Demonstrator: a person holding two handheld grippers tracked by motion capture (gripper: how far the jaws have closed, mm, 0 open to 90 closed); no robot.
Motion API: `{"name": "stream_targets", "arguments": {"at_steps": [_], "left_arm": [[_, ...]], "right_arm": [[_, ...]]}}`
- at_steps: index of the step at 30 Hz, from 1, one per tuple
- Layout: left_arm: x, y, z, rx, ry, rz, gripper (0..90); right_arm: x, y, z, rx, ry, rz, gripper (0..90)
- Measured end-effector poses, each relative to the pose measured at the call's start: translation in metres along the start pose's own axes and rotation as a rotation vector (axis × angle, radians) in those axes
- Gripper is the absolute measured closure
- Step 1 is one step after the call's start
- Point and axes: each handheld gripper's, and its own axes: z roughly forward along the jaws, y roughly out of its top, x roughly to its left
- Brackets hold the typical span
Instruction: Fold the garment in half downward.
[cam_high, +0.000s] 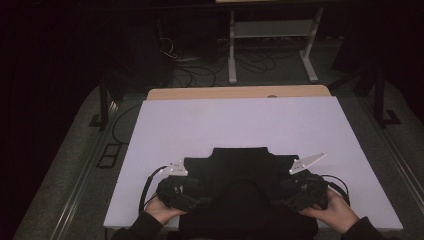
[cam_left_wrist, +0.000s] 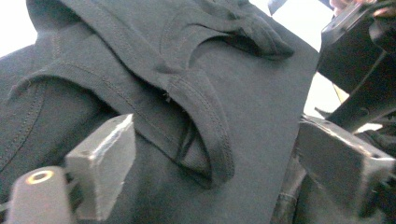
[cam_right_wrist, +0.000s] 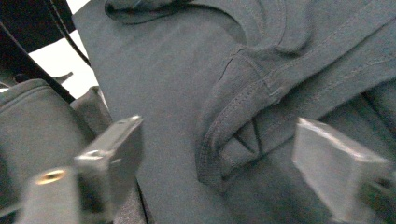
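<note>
A white counter (cam_high: 240, 125) is seen from above, lit against a dark room, with a wooden edge showing along its far side. On its near half a black garment (cam_high: 240, 185) is laid flat and folded — a sleeveless top, judging by the stitched armholes and neckline seen in both gripper views. Its near edge reaches the counter's near edge, between the two hands.

The left gripper (cam_high: 192, 200) is held at the garment's left side and the right gripper (cam_high: 290, 197) at its right side, each in one hand; a grey three-cornered plate is carried on top of each. A black cable is looped out from each gripper toward the counter's outer sides.

In the left gripper view the fingers (cam_left_wrist: 100, 163) are spread wide, released, with nothing pressed between them; a folded, hemmed strap of the garment (cam_left_wrist: 196, 107) lies in the gap between them and just beyond the tips. The other gripper is seen past the right-hand finger.

In the right gripper view the fingers (cam_right_wrist: 112, 154) are likewise released and wide apart — a hemmed fold of the garment (cam_right_wrist: 233, 130) lies between them, untouched by either pad as far as can be told.
</note>
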Motion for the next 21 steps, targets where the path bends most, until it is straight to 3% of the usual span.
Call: {"name": "stream_targets", "arguments": {"at_steps": [2, 5, 13, 21], "left_arm": [[-0.001, 0.002, 0.0, 0.008, -0.001, 0.002, 0.4], [0.0, 0.003, 0.0, 0.012, -0.004, -0.002, 0.0], [0.003, 0.01, -0.009, -0.006, 0.015, 0.027, 0.0], [0.011, 0.018, -0.019, -0.03, 0.038, 0.043, 0.0]], "right_arm": [[-0.002, 0.001, -0.003, -0.004, 0.001, 0.01, 10.9], [-0.004, 0.002, -0.006, 0.002, -0.019, 0.006, 0.0], [-0.01, 0.006, -0.019, -0.03, -0.066, 0.012, 0.0], [-0.023, 0.011, -0.032, -0.077, -0.081, 0.021, 0.0]]}}
